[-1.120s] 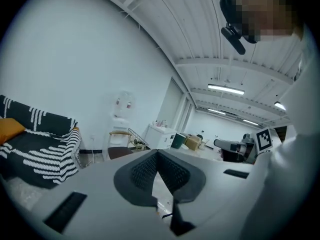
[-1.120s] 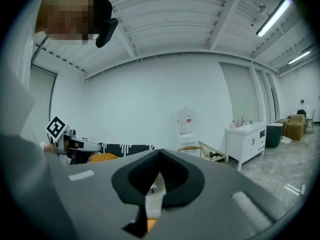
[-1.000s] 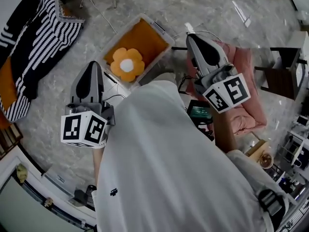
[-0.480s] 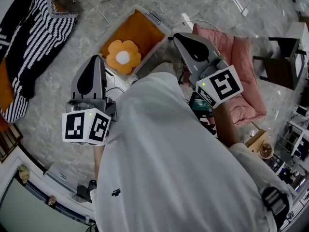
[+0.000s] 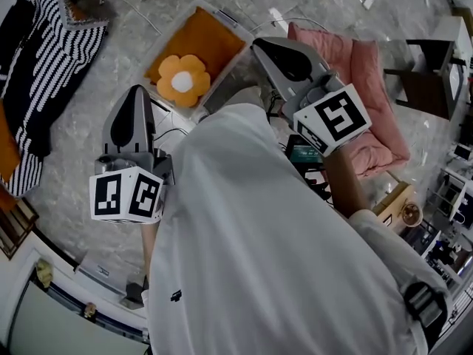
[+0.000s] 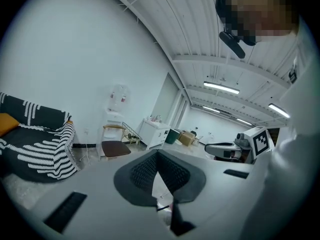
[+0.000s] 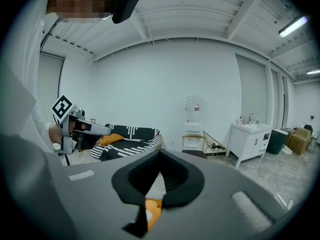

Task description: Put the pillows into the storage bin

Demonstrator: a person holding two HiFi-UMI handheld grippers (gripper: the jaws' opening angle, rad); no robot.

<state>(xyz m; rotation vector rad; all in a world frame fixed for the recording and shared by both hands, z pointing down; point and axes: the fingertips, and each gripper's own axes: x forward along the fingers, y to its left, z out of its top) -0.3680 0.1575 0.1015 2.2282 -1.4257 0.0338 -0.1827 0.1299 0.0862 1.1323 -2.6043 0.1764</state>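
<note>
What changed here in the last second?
The right gripper swung left, off the pink pillow toward the storage bin, shut and empty. Nothing was grabbed or released. The left gripper, also shut, and the flower pillow in the bin stayed put.

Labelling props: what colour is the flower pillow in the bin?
The flower pillow: orange petals, white centre. Head view shows it best.

Flower pillow lies in storage bin — pink pillow, seemingly folded, beside it.

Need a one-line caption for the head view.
Left gripper and right gripper, shut and empty, near storage bin holding flower pillow; pink pillow lies outside.
</note>
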